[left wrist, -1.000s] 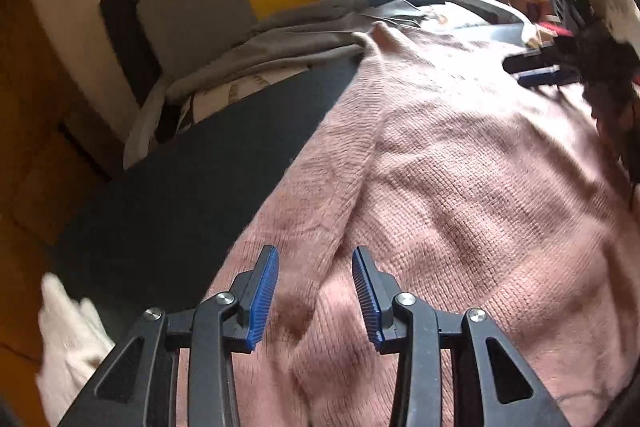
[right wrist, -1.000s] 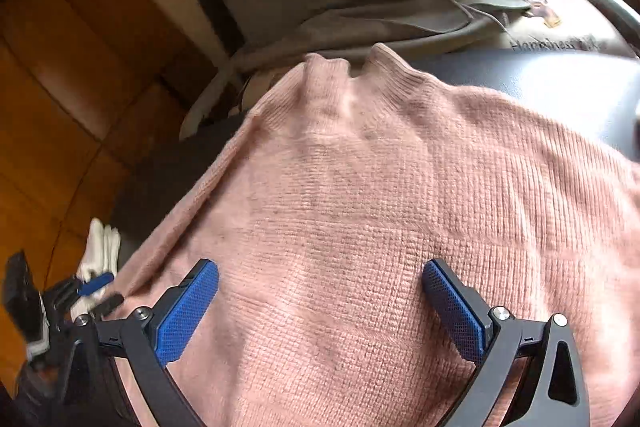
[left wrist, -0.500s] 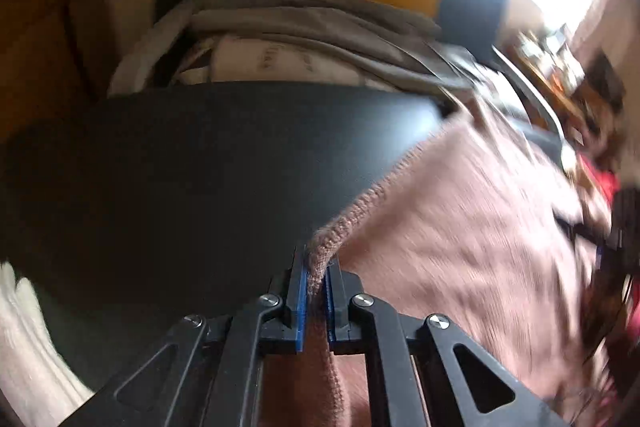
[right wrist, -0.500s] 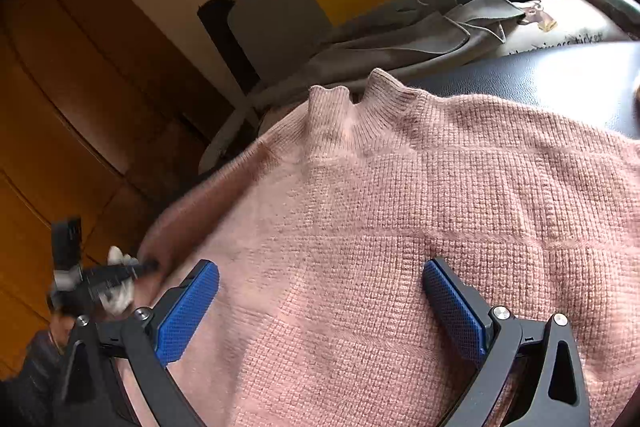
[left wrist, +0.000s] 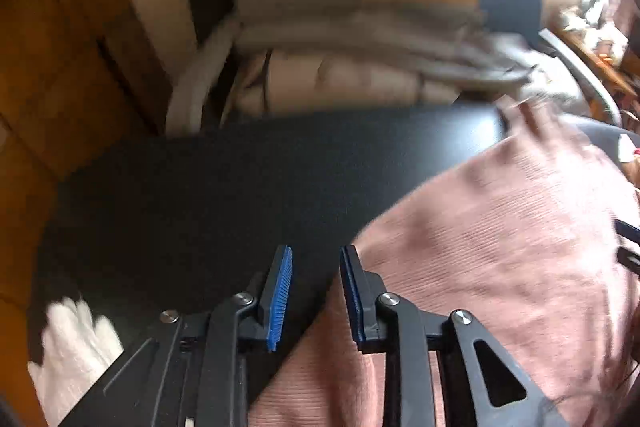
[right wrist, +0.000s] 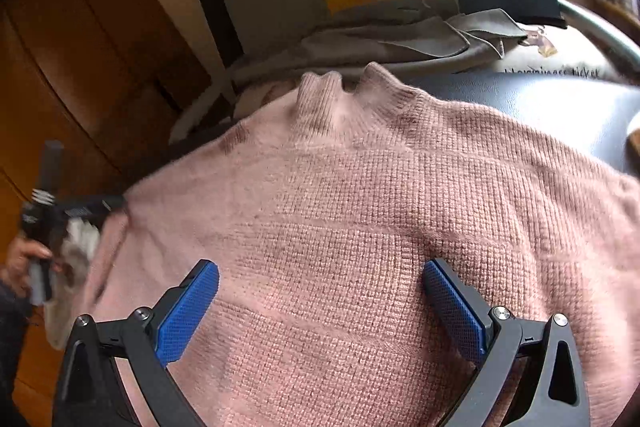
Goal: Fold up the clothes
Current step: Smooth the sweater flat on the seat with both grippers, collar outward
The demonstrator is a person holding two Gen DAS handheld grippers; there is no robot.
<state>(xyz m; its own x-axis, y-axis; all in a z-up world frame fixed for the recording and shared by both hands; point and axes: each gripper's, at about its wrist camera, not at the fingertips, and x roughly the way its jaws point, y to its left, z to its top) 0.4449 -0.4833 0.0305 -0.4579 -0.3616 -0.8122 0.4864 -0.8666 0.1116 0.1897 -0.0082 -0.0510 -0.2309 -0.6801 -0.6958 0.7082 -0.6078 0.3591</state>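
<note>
After the left tool [left wrist: 315, 269] let go of the sweater [right wrist: 360, 227] edge, both it and the right tool [right wrist: 320, 291] stand spread, so the side fold seems laid

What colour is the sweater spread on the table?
Dusty pink knit sweater; clearest in the right wrist view.

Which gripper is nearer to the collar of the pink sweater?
Right. The right gripper hangs open over the sweater's chest below the collar; the left gripper sits open at the sweater's side edge.
</note>
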